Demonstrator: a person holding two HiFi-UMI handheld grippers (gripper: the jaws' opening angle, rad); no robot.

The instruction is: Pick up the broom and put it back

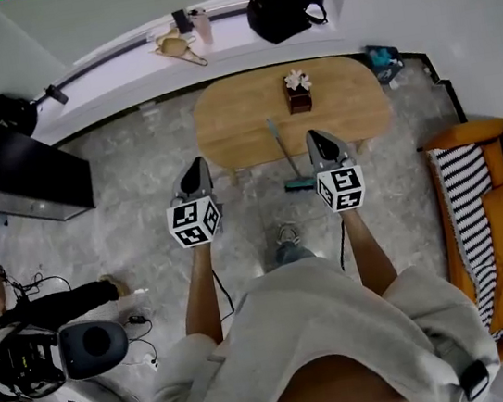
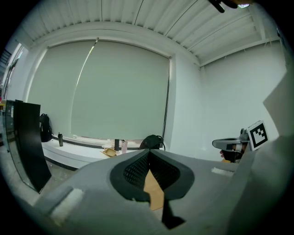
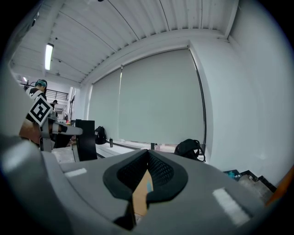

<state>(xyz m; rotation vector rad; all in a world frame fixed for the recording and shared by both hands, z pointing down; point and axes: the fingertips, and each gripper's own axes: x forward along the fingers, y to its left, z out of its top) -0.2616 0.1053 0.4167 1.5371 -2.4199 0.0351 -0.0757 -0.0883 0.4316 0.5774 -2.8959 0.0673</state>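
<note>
A broom [image 1: 285,155] with a thin grey handle and a green head [image 1: 299,184] leans on the front edge of the oval wooden table [image 1: 240,122], its head on the floor. My left gripper [image 1: 194,166] is held out level to the left of the broom, shut and empty. My right gripper [image 1: 316,138] is just to the right of the handle, also shut with nothing in it. In the left gripper view the jaws [image 2: 148,152] meet at the tip. The same shows in the right gripper view [image 3: 148,153]. Neither gripper touches the broom.
A brown tissue box [image 1: 298,95] stands on the table. A black backpack [image 1: 284,8] and small items sit on the window ledge [image 1: 117,56] behind. An orange and striped sofa [image 1: 493,215] is at the right, a black cabinet [image 1: 23,173] at the left. A person sits at lower left [image 1: 25,313].
</note>
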